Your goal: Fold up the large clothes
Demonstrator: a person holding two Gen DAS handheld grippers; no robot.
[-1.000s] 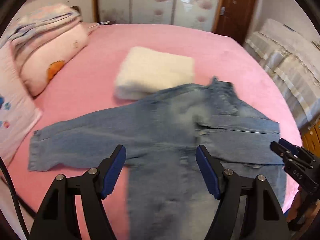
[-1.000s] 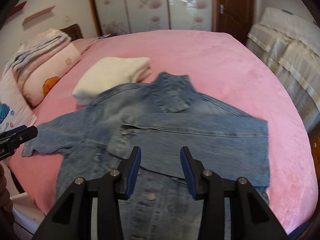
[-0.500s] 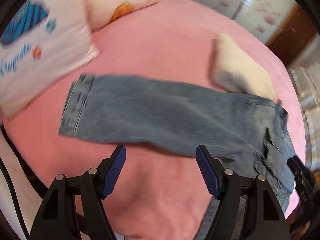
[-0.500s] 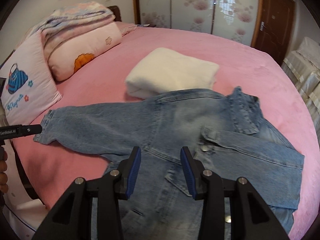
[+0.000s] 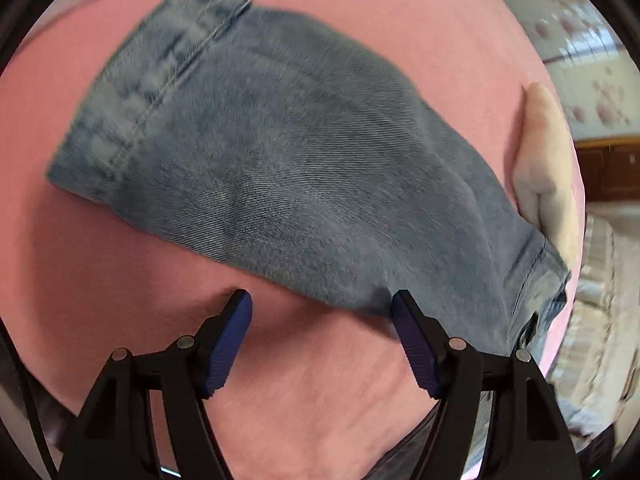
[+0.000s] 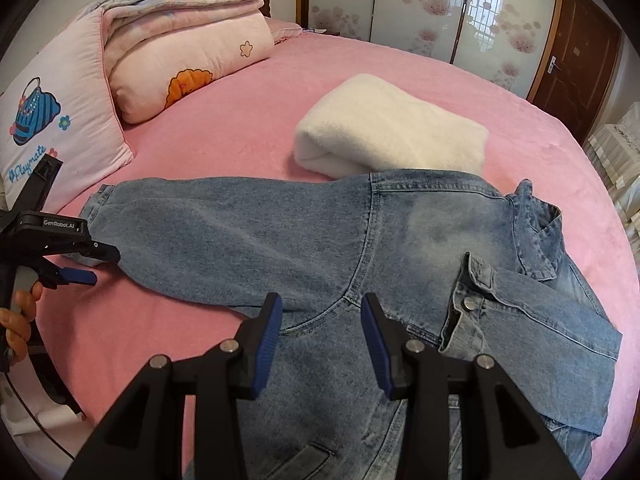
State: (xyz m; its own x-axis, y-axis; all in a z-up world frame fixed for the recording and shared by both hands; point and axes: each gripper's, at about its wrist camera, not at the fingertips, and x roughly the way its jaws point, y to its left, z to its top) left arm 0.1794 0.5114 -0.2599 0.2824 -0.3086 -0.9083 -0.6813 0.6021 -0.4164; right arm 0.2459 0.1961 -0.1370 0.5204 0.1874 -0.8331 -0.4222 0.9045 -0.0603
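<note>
So I've got a denim jacket (image 6: 400,240) spread out on the pink bed (image 6: 260,92), collar off to the right and one sleeve already folded across the chest. The other sleeve (image 5: 280,152) is stretched straight out to the left, cuff pointing at the pillow end.

My left gripper (image 5: 320,336) is over that stretched sleeve, angled steeply down. Jaws are wide apart with nothing in them; through the left wrist cam the lower edge of the sleeve sits right at the fingertips, and the right-hand blue pad (image 5: 412,344) looks like it's right against the denim edge, but I can't tell if it's actually touching. In the right cam the same left gripper (image 6: 80,268) sits low beside the cuff, and a few fingers (image 6: 20,312) of the hand are wrapped round its grip.

My right gripper (image 6: 322,312) hangs above the jacket body around the armpit seam, jaws partly open, holding nothing. Fabric shows in the gap between the pads, though it isn't pinched.

Other stuff on the bed: a folded white fluffy blanket (image 6: 392,128) just behind the jacket's shoulder, with the denim overlapping its near edge a bit. A printed pillow (image 6: 60,132) and a rolled pink quilt (image 6: 188,52) are up at the head end, well clear of the jacket. Floral wardrobe doors (image 6: 420,8) and a brown door (image 6: 580,52) run along the back wall.
</note>
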